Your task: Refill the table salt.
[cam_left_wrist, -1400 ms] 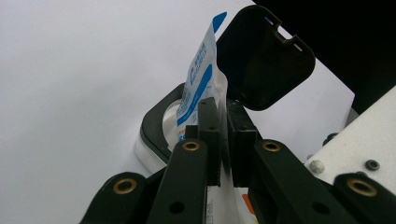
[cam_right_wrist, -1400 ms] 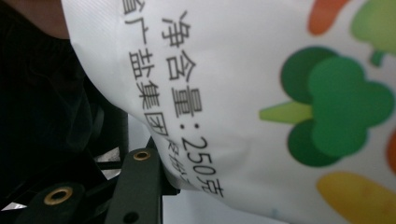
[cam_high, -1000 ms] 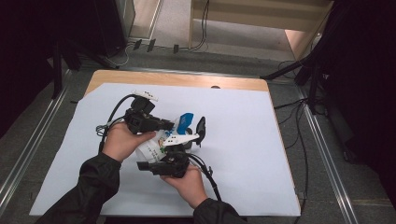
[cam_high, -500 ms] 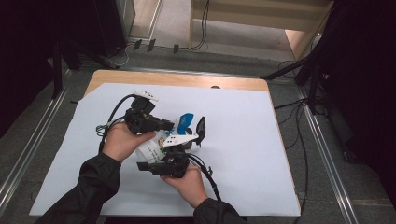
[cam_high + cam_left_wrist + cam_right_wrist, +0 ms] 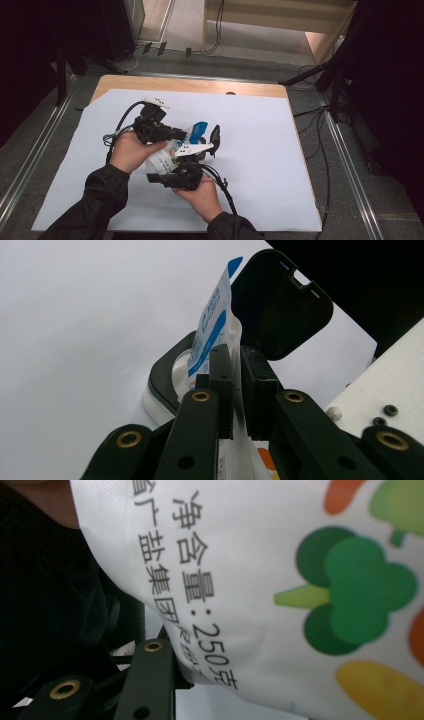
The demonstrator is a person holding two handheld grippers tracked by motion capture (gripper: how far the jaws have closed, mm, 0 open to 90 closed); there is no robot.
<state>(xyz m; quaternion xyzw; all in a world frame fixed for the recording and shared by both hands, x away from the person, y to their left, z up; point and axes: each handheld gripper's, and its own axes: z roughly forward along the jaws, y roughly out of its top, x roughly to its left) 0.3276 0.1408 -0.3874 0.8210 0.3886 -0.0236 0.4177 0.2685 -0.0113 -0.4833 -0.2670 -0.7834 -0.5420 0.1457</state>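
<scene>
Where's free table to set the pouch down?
Bare white sheet right of the open box, out to the table's right edge; also the far-left strip by the cable. Crowded mid-table: left gripper, right gripper, pouch.

Very little differs from a second ago. The left gripper (image 5: pixel 235 385) has its jaws just opened a shade further, yet the top edge of the pouch (image 5: pixel 212 327) is between them with the pads pressed on it, above the open box (image 5: pixel 172 375). In the high view the pouch (image 5: pixel 167 155), the left gripper (image 5: pixel 182 134) and the right gripper (image 5: pixel 152 177) show no visible shift of place, and no other change can be made out on the table.
</scene>
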